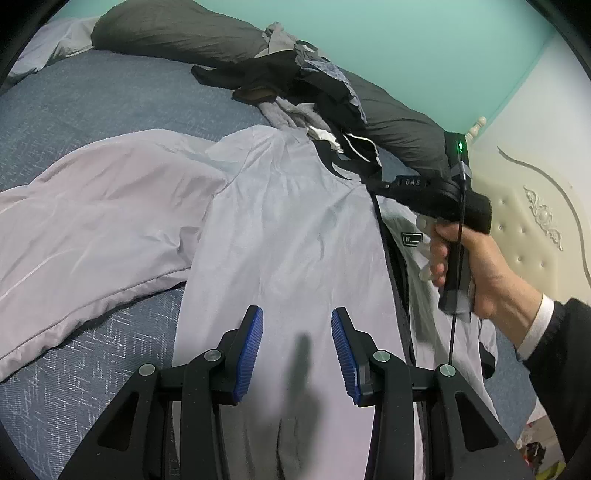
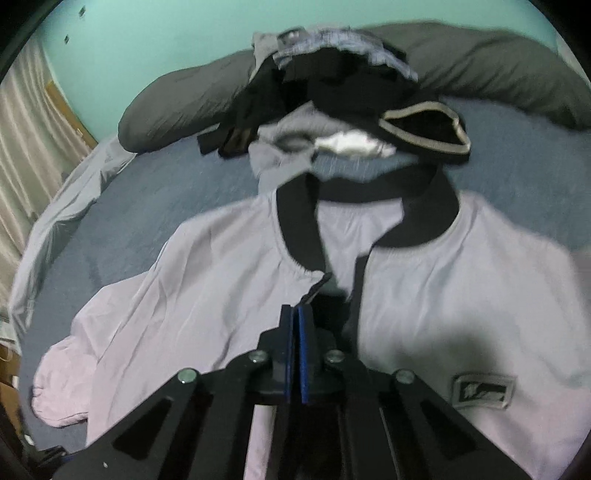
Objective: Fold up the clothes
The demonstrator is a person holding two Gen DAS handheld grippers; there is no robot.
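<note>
Nearest to you, your left gripper [image 1: 297, 354] hangs over the body of the pale lilac-grey thin jacket with the black ribbed collar and black zip line [image 1: 288, 229], with its blue ribbed pads spread wide and nothing between them. Your right gripper [image 2: 295, 354] has its pads pressed together near the open zip edge [image 2: 317, 291]. It seems to pinch the front edge there, but the right wrist view is blurred, so I cannot tell if cloth is really caught.

The jacket lies spread face up on the blue-grey textured bed cover [image 1: 92, 96], front partly open at the neck, the collar [image 2: 424, 221] on the far side. Its left sleeve [image 1: 85, 236] stretches out flat to the left, not folded in. So I judge that the jacket is laid out but not yet a folded package; the sleeves and the body folds remain. Whether the open front is being closed or opened, one cannot decide.

Your right hand [image 1: 480, 266] holds the black handle of its tool at the right, wrist bent down toward the jacket chest.

Farther away, a loose heap of dark and grey clothes [image 1: 295, 85] waits unfolded beside the long dark grey pillow [image 1: 177, 33].
</note>
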